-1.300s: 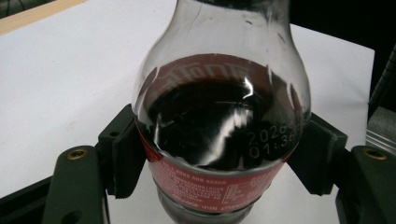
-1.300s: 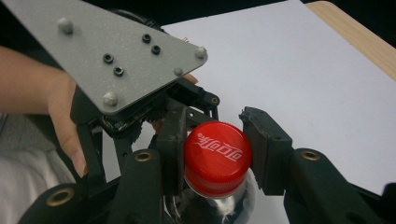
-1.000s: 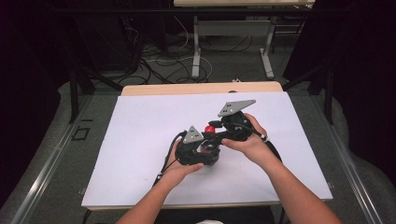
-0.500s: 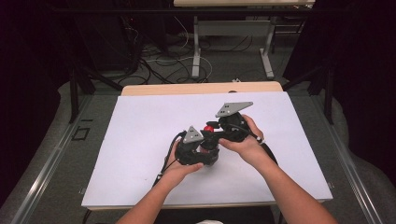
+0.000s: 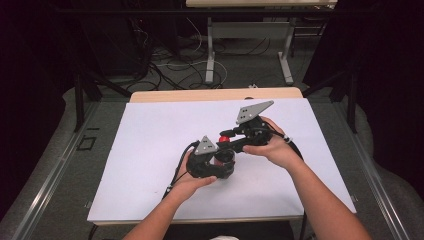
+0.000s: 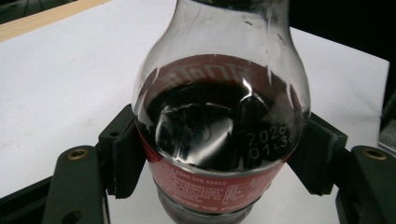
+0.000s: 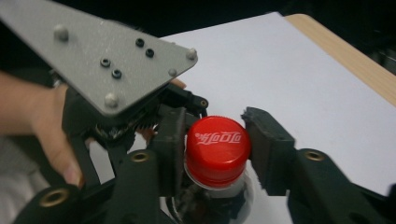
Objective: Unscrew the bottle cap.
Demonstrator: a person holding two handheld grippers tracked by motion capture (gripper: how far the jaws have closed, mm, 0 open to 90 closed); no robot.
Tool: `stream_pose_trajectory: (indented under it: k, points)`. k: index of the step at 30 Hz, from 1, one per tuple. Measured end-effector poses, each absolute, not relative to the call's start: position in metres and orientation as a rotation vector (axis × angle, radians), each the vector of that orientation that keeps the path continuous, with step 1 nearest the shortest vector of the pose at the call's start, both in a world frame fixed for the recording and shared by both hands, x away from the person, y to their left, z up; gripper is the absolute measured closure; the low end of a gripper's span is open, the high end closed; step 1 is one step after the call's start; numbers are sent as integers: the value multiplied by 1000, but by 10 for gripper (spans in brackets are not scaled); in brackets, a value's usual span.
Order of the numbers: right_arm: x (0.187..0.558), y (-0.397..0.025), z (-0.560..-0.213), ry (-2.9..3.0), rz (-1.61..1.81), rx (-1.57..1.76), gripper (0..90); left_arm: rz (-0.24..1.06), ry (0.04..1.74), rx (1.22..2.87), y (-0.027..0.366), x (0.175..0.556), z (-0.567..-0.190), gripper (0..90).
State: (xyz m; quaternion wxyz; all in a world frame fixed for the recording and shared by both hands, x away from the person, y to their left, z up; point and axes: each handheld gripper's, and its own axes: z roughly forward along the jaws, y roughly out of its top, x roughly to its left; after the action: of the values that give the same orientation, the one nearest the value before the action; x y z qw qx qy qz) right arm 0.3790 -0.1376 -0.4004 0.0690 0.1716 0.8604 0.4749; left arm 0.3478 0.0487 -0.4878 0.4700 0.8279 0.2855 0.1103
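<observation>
A small cola bottle (image 6: pixel 219 116) with dark liquid and a red label stands on the white table top (image 5: pixel 150 140). My left gripper (image 6: pixel 219 161) is shut on its body, one pad pressed against each side at the label's upper edge. In the high view the left gripper (image 5: pixel 220 161) sits just left of centre. The right gripper (image 5: pixel 227 137) reaches in from the right and above. The red cap (image 7: pixel 217 140) sits between the right gripper's (image 7: pixel 215 145) two pads, which touch it on both sides. The cap (image 5: pixel 226 133) also shows as a red spot between the two grippers.
The left gripper's grey plate (image 7: pixel 107 60) and the hand holding it (image 7: pixel 51 135) sit close behind the cap. The table's wooden far edge (image 5: pixel 200 95) lies beyond the white sheet. Cables (image 5: pixel 170 65) and another table's legs (image 5: pixel 210 50) are on the floor behind.
The right hand and its grey plate have shifted slightly around the cap. The left gripper and bottle have stayed in place.
</observation>
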Motion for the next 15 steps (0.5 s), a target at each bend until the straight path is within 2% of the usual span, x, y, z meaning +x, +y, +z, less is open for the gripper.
stream_pose_trajectory:
  k: [6, 9, 11, 15]
  points:
    - [360, -126, -400, 2430, 1331, 706, 535, 292, 747, 2017, 47, 348, -487, 300]
    - [357, -124, -402, 2385, 1337, 788, 556, 299, 747, 2009, 45, 347, -488, 300]
    - [357, -124, -403, 2372, 1326, 821, 604, 303, 746, 2013, 44, 346, -488, 300]
    - [362, -127, -404, 2422, 1354, 782, 614, 283, 726, 2021, 45, 346, -489, 300]
